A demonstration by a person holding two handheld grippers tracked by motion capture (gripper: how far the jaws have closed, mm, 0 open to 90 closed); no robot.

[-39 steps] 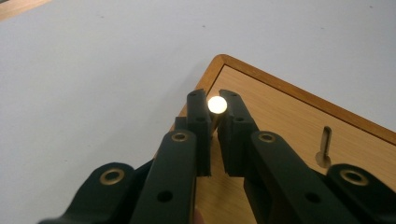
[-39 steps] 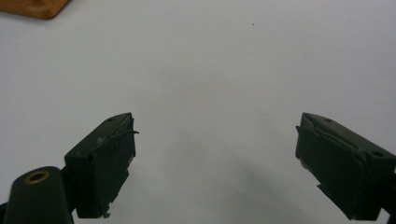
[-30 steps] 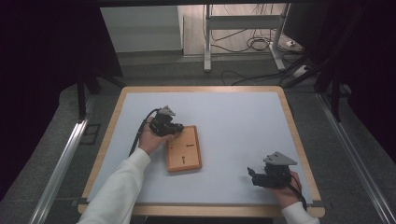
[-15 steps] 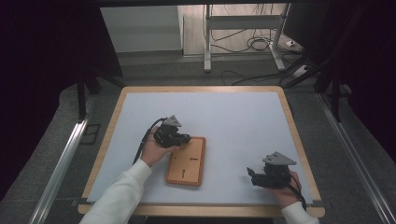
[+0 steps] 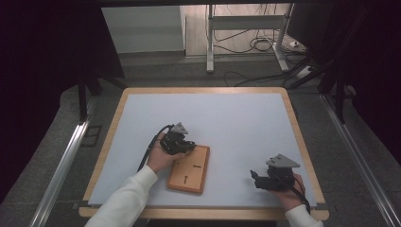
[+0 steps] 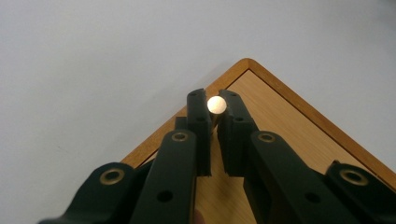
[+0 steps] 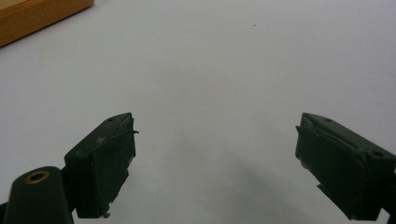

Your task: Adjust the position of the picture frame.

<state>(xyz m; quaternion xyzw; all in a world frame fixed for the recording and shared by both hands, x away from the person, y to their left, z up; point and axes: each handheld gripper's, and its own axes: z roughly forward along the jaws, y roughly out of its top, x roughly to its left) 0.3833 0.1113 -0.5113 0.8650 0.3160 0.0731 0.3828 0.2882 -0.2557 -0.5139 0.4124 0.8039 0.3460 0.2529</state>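
Note:
A flat wooden board (image 5: 189,169) with a raised rim lies on the white table mat (image 5: 236,123), near the front and a little left of centre. My left gripper (image 5: 185,145) hangs over the board's far left corner. In the left gripper view its jaws are shut on a small round wooden peg (image 6: 216,105), whose pale end face shows between the fingertips, above the board's corner (image 6: 285,116). My right gripper (image 5: 257,179) rests near the table's front right, open, with bare mat between its fingertips (image 7: 112,154). A corner of the board (image 7: 32,16) shows at the top left of the right gripper view.
The mat sits in a wooden table frame (image 5: 123,101). Metal rails (image 5: 66,161) run along both sides. Behind the table are a metal stand (image 5: 246,33) and cables on the floor (image 5: 255,45).
My left hand and gripper have moved toward the front and right. The board has moved with it, sliding nearer the front edge and turning slightly. The right gripper has stayed put.

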